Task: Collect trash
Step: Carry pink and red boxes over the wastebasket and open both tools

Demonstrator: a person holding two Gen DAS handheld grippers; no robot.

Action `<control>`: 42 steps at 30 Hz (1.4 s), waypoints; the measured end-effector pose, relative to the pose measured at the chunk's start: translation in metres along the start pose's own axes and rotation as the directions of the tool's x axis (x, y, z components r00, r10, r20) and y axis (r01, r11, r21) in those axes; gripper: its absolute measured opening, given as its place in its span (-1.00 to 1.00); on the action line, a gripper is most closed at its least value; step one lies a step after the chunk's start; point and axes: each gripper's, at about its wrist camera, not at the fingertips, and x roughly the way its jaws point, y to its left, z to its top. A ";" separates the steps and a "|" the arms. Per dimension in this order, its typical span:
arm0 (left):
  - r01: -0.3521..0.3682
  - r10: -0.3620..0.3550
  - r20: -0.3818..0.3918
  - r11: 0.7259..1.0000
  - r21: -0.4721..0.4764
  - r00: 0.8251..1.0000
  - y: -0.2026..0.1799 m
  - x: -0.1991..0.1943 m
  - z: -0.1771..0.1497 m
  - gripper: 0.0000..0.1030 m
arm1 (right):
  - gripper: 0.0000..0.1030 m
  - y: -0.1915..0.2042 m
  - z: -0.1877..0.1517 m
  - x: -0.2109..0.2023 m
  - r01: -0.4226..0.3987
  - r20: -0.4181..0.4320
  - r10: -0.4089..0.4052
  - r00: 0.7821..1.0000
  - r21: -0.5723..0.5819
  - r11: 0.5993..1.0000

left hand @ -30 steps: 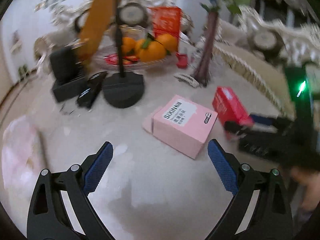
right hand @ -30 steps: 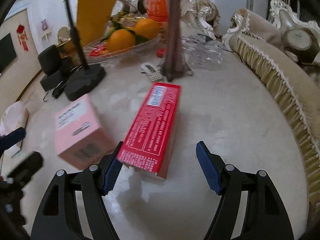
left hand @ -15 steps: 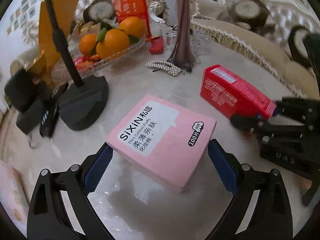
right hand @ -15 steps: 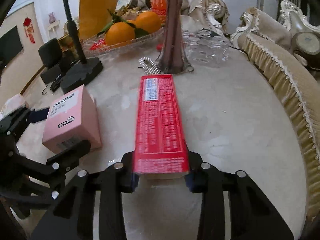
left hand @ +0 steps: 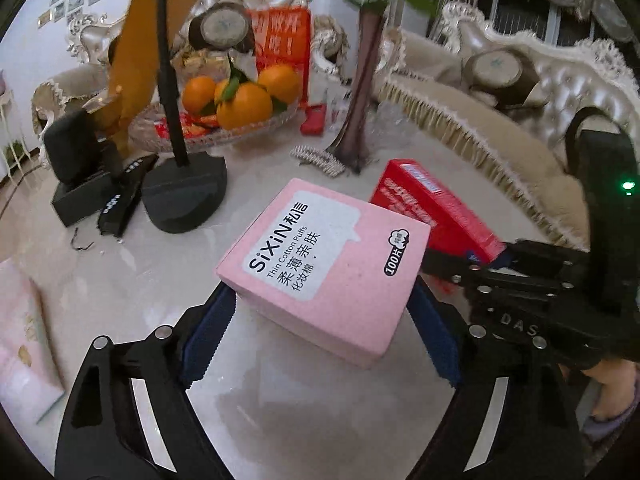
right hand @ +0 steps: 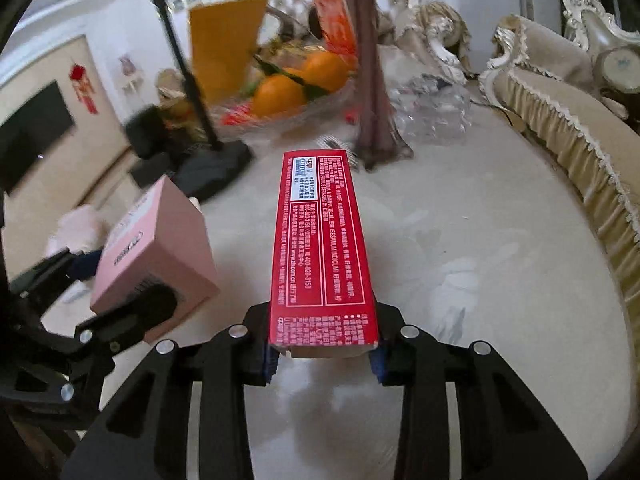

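So the left gripper (left hand: 320,332) has its blue pads (left hand: 206,340) closed in on both sides of the pink cotton-puff box (left hand: 328,264), which sits tilted and looks lifted clear of the marble table (left hand: 160,280), right around the middle of the left wrist view. Over at about 3 o'clock from it, just beside and maybe touching at the corner, is the red carton (left hand: 436,208), and the right gripper (left hand: 492,258) is clamped on that one's near end. From the right wrist view it's clearer: the right gripper (right hand: 323,356) is pinched tight around the near end of the red carton (right hand: 322,248), which sticks straight out toward 12 o'clock and looks raised off the table (right hand: 480,240). The pink box (right hand: 156,252) shows up at 9 o'clock there, with the left gripper (right hand: 132,304) on it. Farther back on the table, around 11 o'clock in the left view, there's a glass fruit dish (left hand: 256,130) with oranges (left hand: 244,106), a black stand base (left hand: 184,196) at 10 o'clock, and a dark vase stem (left hand: 360,92) at 12 to 1 o'clock with a small hair comb (left hand: 318,160) at its foot. A beige fringed sofa (left hand: 480,136) runs along the 2 o'clock side.
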 end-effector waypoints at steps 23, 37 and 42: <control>0.132 -0.137 -0.064 0.988 -0.079 0.988 -0.179 -0.292 -0.367 0.63 | -0.35 0.009 -0.349 -0.299 -0.269 -0.216 0.262 0.940 -0.001 0.963; -0.053 -0.003 -0.357 0.988 -0.146 0.934 -0.181 -0.166 -0.460 0.82 | 0.29 0.026 -0.429 -0.145 -0.060 -0.524 0.000 0.851 -0.098 0.993; -0.099 0.042 -0.264 0.973 -0.207 0.964 -0.171 -0.189 -0.446 0.85 | 0.30 0.018 -0.424 -0.163 -0.046 -0.485 0.011 0.874 -0.059 0.997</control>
